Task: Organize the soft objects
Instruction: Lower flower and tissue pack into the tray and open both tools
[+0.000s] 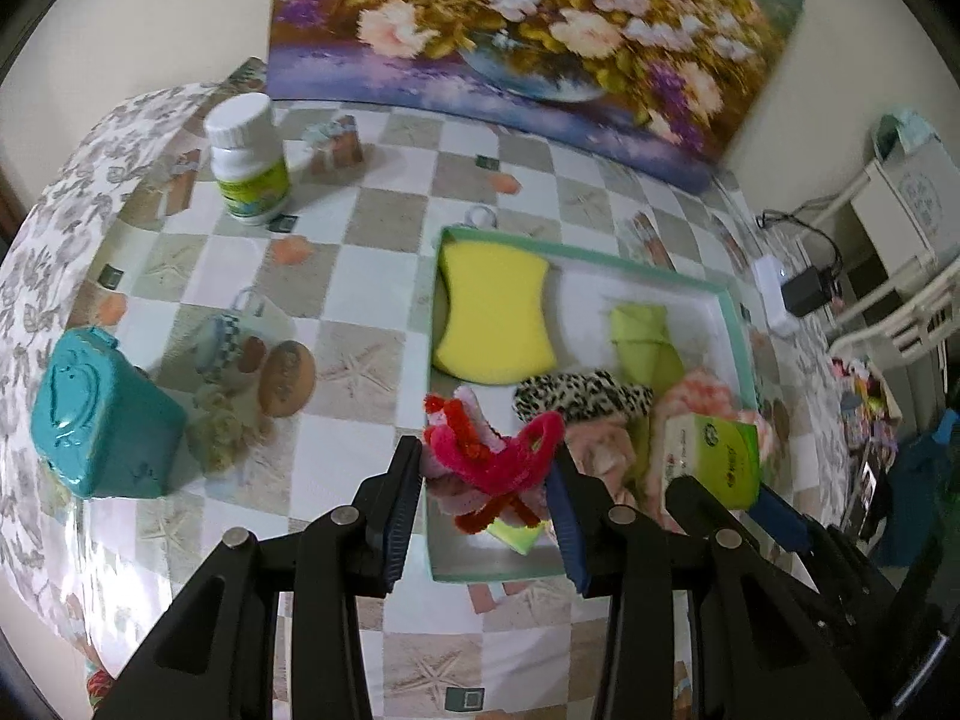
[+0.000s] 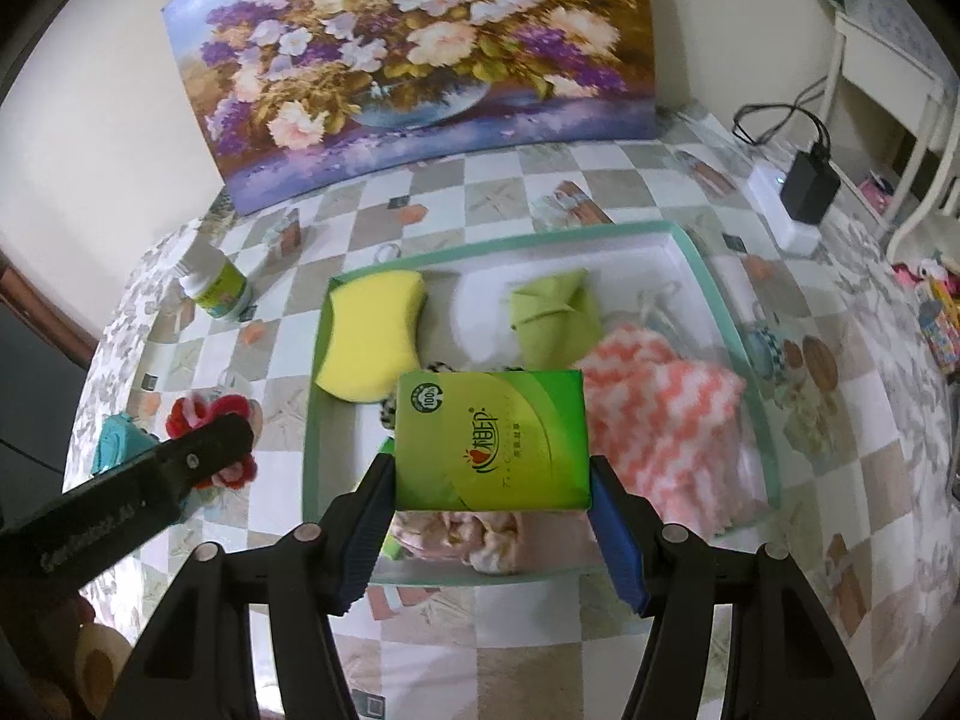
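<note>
The left gripper [image 1: 486,480] is reaching forward over the tray's [image 1: 735,324] near-left corner, its jaws apparently pinching a red-and-pink pipe-cleaner bundle [image 1: 492,456]. Beside it, the right gripper [image 2: 492,495] is clamping a green tissue pack [image 2: 492,441] level above the tray's near middle.

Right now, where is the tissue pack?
The tissue pack is held between the right gripper's fingers over the near end of the tray, above pink cloths, with the sponge to its far left.
</note>
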A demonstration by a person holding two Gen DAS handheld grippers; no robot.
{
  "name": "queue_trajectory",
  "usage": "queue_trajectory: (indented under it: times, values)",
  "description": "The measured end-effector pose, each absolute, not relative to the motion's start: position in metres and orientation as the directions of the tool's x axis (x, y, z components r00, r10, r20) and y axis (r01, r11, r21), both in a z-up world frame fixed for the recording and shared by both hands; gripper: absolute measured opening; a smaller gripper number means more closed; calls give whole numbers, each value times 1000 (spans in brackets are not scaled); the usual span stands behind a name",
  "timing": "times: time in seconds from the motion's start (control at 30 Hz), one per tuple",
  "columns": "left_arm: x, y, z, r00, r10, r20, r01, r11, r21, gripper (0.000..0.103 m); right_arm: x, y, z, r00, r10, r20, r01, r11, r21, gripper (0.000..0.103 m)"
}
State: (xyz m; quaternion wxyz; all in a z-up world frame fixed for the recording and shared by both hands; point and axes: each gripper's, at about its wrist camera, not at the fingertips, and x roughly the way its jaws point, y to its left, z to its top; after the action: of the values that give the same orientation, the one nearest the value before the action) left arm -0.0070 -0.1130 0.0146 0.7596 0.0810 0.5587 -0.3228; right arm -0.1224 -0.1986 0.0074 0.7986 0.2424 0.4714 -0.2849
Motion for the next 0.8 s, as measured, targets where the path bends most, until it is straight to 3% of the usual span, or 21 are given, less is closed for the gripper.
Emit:
queue_trajectory:
  times: [0.8]
  values:
    - [-21,-146,-50,0,-296,-955,598,766,-237,43,-129,-230,-58,200,-158,-967,727,686,38,66]
